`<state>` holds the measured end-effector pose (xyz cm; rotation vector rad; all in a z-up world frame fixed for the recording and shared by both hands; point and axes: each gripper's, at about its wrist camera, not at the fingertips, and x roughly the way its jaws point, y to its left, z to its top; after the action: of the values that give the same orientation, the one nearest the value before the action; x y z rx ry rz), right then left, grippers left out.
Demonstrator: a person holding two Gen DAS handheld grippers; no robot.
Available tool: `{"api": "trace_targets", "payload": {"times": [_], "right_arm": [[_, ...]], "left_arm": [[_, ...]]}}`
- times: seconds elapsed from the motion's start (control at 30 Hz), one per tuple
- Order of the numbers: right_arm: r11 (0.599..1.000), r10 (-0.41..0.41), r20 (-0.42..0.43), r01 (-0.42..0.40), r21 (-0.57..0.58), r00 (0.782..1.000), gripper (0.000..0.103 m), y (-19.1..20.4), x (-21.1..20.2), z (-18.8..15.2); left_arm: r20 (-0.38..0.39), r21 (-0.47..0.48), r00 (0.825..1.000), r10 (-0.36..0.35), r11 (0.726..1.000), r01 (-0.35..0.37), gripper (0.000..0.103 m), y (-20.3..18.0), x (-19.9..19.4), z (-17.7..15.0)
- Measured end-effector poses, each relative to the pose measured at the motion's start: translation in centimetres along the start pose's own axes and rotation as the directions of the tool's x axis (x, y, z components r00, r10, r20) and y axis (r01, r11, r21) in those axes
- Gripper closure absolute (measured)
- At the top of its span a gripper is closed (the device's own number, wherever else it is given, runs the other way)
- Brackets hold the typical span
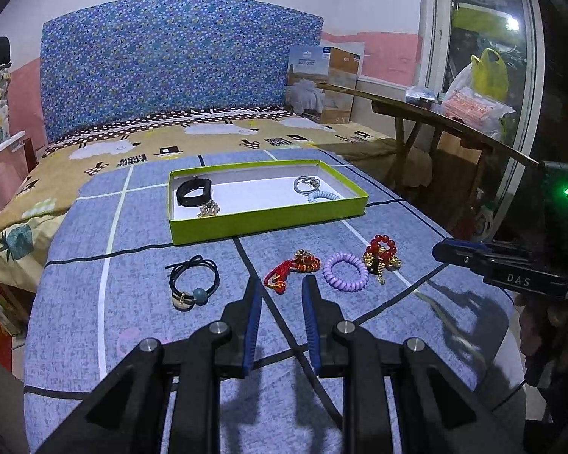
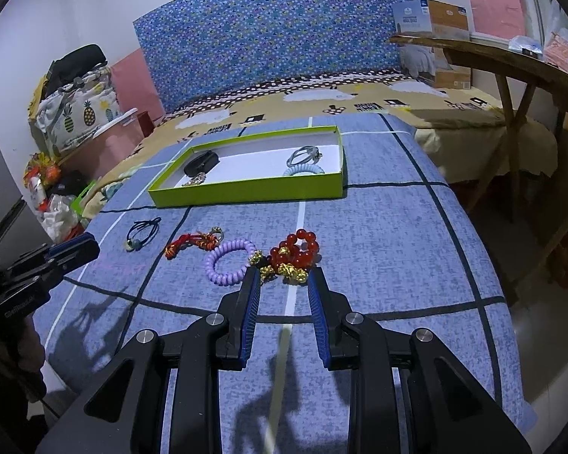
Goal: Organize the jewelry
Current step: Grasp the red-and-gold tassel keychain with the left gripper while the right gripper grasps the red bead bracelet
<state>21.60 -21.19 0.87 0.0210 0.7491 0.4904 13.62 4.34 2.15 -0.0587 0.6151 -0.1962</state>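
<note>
We hold our left tongs [image 1: 281,283] spread and empty above the blue checked bedspread [image 1: 378,340], their tips just short of the red knotted cord charm [image 1: 289,268]. Our right tongs [image 2: 284,278] are likewise spread with nothing between the pads, their tips just short of the red bead bracelet [image 2: 297,251], whose gold charms lie closest to the fingers.

Four loose pieces sit in a row on the bedspread in front of the green box [image 1: 269,223]. From the left wrist view, left to right: a black hair tie [image 1: 193,280] with a blue bead and a gold tag, the red cord charm, a purple spiral hair tie [image 1: 345,272], and the red bead bracelet [image 1: 381,255]. The purple tie lies just beside the bead bracelet; from the right wrist view one gold charm seems to touch its rim, though we cannot tell for sure. The black tie lies well apart from the other three.

The shallow green box, white inside, rests flat on the bed beyond the row. At its left end lie a black band [image 1: 190,191] and, just in front of it, a small gold sparkly piece [image 1: 209,209]. At its right end lie a grey hair tie [image 1: 305,183] and a pale blue spiral tie [image 1: 323,196], touching or nearly so.
</note>
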Motion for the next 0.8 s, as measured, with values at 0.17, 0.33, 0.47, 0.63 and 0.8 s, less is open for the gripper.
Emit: {"api": "trace_targets", "payload": {"times": [0.17,0.33,0.47,0.63,0.8], "right_arm": [[1.000,0.004,-0.018,-0.004,0.003,1.000,0.076,-0.1,0.8,-0.1],[1.000,0.016,-0.036,-0.016,0.004,0.999,0.072,-0.2,1.7,0.0],[1.000,0.019,-0.048,-0.019,0.000,0.999,0.062,-0.3,2.5,0.2],[1.000,0.012,-0.067,-0.013,-0.007,0.998,0.062,-0.6,3.7,0.6],[1.000,0.005,-0.081,-0.006,-0.010,0.997,0.062,-0.9,4.9,1.0]], "left_arm": [[-0.016,0.006,1.000,0.001,1.000,-0.001,0.080,0.0,0.6,0.0],[-0.037,0.032,0.999,0.000,0.999,0.001,0.078,-0.2,1.8,0.2],[-0.061,0.065,0.998,-0.004,0.998,0.008,0.074,-0.5,3.3,0.6],[-0.104,0.092,0.995,-0.008,0.996,0.018,0.074,-0.5,5.5,1.2],[-0.165,0.087,0.986,-0.009,0.996,0.023,0.074,-0.3,7.7,1.5]]}}
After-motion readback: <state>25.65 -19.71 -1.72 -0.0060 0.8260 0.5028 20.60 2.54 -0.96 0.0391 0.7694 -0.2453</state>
